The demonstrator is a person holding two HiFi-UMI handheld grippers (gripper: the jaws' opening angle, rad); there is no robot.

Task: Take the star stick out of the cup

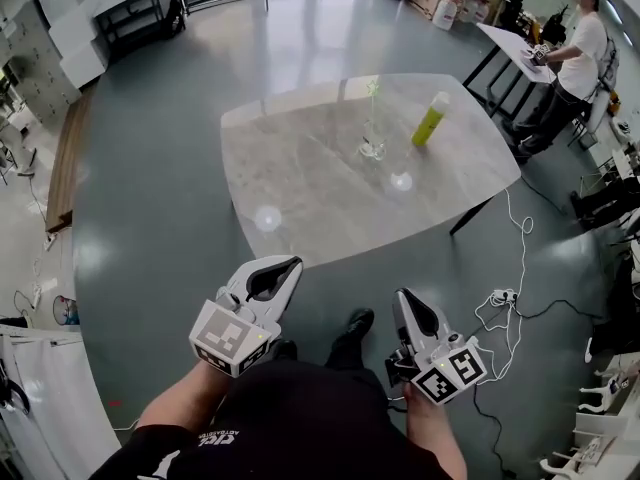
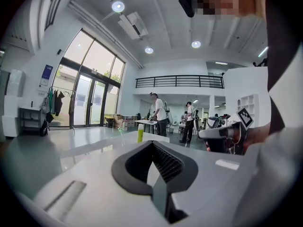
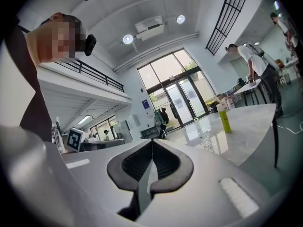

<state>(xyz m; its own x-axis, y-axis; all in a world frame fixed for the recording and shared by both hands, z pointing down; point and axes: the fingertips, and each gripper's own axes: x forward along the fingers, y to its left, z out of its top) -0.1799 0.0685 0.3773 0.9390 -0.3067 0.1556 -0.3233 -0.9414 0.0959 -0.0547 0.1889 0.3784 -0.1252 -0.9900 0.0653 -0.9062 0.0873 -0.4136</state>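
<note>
On the desk [image 1: 310, 188] we list a star stick [image 1: 372, 103] in its cup [image 1: 372, 151], likely light, pinchable mid-stem; left hand-held gripper [image 1: 293, 265] and right hand-held gripper [image 1: 403, 296] closed, empty.

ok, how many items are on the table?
3: a cup mid-table, the star stick standing in it, and a yellow bottle just right of it in the head view. Nothing looks hidden.

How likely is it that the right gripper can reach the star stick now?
Probably not yet: the right gripper is near the body, well short of the star stick in the cup, though nothing blocks the way.
</note>
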